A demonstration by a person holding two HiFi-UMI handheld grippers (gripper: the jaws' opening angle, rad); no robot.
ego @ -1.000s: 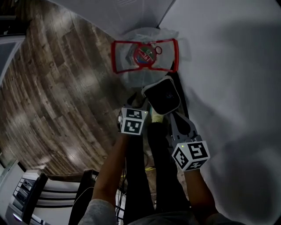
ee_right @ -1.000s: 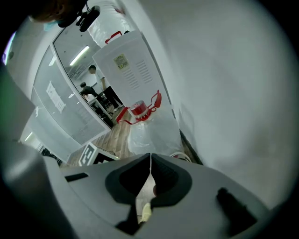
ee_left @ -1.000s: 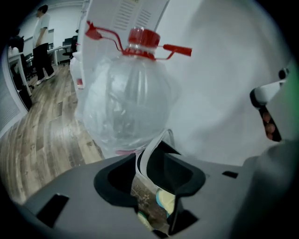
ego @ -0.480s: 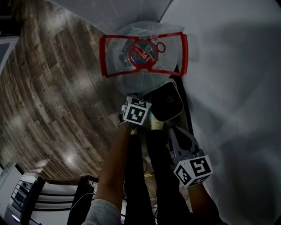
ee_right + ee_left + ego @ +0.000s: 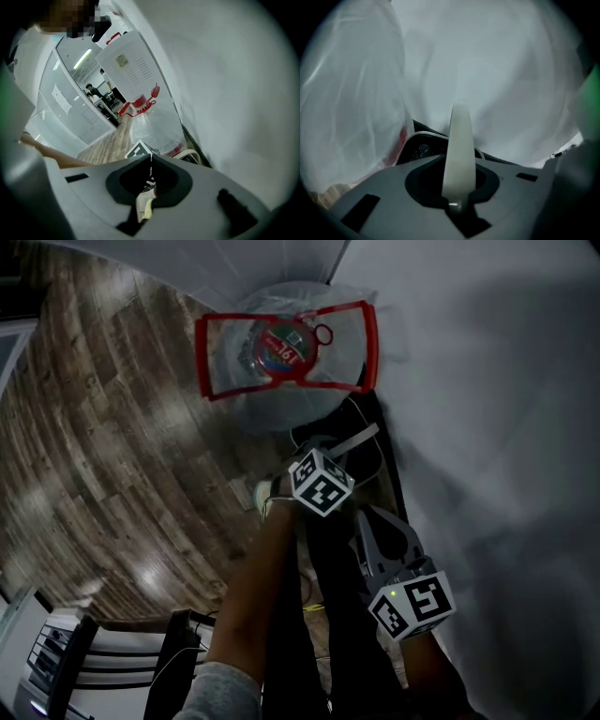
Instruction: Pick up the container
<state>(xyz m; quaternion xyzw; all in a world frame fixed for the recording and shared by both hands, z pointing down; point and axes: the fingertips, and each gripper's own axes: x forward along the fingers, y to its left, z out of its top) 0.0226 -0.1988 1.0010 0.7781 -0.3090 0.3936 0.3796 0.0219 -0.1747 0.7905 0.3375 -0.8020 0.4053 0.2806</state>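
The container [image 5: 354,440] is a black tub with a white rim, low over the floor just below the bin and partly hidden by my left gripper [image 5: 328,450]. In the left gripper view a thin white edge of the container [image 5: 457,150] stands upright between the jaws, which have just been closing and now pinch it; the black tub [image 5: 421,147] shows behind. My right gripper [image 5: 368,517] hangs just below the container with its jaws together [image 5: 150,161]. The rim [image 5: 190,157] shows past its tip.
A bin with a red frame [image 5: 202,357] and a clear bag holds a round red and green lid [image 5: 278,345]. A white wall [image 5: 487,427] fills the right side. Wood floor [image 5: 112,446] lies to the left. The person's legs stand below the grippers.
My left gripper has swung right and down onto the container and rolled over. Its jaws, wide before, now pinch the white edge. The right gripper has barely shifted.
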